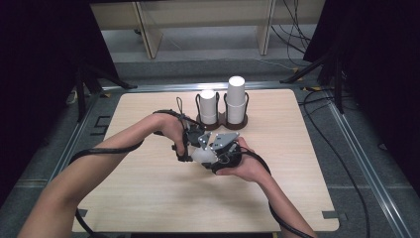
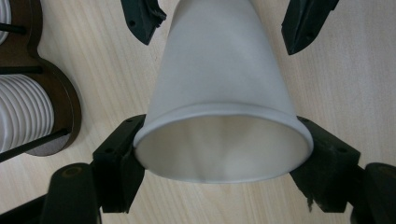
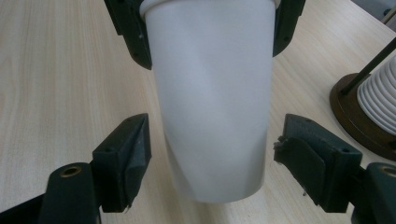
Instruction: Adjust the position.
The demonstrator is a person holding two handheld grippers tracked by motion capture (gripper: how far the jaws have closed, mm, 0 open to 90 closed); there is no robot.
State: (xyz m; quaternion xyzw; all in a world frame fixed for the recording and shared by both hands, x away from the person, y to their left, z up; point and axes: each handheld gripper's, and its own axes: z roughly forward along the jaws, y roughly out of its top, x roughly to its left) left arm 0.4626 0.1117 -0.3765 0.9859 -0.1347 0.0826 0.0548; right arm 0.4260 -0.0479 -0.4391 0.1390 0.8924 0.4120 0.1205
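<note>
A white paper cup (image 1: 202, 154) is held lying on its side just above the wooden table (image 1: 148, 198), slightly to 7 o'clock of the table's centre, between two hand-held grippers that face each other. The left gripper (image 2: 219, 154) is clenched on the cup's rim end: in its own view both pads press the rolled rim from either side, and the cup's open mouth faces the camera. The right gripper (image 3: 210, 158) straddles the cup's closed base end with its jaws released; in its own view a clear gap shows on both sides between the pads and the cup wall, so it does not grasp the cup. In the high view the left gripper (image 1: 190, 136) sits at 10 o'clock of the cup and the right gripper (image 1: 223, 148) at 3 o'clock, both hands close together. A dark wooden cup rack (image 1: 223, 124) stands at 12 o'clock from the hands, near the far edge, carrying two stacks of white cups (image 1: 236, 99), the right stack taller.
</note>
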